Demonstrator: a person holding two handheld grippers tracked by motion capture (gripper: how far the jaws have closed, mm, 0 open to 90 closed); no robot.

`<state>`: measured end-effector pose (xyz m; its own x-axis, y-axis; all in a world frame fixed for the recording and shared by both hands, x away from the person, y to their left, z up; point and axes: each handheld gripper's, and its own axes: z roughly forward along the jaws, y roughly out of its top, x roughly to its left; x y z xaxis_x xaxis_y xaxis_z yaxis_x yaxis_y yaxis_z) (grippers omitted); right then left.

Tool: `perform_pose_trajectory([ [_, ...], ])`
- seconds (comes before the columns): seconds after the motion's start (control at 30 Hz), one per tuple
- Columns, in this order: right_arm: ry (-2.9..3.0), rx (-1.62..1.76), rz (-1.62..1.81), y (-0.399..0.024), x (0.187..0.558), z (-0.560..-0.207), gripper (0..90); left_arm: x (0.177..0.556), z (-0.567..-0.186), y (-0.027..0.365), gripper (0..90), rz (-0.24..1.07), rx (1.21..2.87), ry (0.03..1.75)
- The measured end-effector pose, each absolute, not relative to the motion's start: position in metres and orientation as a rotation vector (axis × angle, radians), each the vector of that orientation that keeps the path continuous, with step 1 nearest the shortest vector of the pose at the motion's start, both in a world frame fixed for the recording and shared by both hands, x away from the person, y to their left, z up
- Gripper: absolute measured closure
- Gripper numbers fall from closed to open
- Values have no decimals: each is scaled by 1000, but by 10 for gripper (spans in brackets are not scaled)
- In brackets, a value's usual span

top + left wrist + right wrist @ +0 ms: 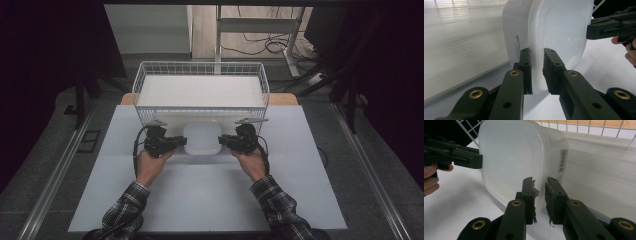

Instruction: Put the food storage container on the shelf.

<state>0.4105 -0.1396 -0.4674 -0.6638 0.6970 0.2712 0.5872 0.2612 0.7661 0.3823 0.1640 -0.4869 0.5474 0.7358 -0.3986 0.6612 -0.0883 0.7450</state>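
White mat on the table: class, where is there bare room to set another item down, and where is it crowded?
Free: the white mat between the sleeves and toward both side edges. Crowded: the strip before the wire basket, where left gripper and right gripper clamp the white container.

A pale table (210, 200) stands on grey floor (370, 165). Far behind, cables (260, 45) trail past a white frame (260, 25); both sides lie dark.
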Motion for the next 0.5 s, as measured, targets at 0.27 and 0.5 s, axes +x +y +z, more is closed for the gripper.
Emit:
perform_pose_trajectory([
  [0.27, 2367, 1253, 1368, -140, 416, -474, 753, 391, -492, 162, 775, 76, 1758, 1174],
  [0.5, 2341, 1211, 1324, -133, 418, -478, 658, 396, -496, 160, 683, 121, 1776, 1159],
])
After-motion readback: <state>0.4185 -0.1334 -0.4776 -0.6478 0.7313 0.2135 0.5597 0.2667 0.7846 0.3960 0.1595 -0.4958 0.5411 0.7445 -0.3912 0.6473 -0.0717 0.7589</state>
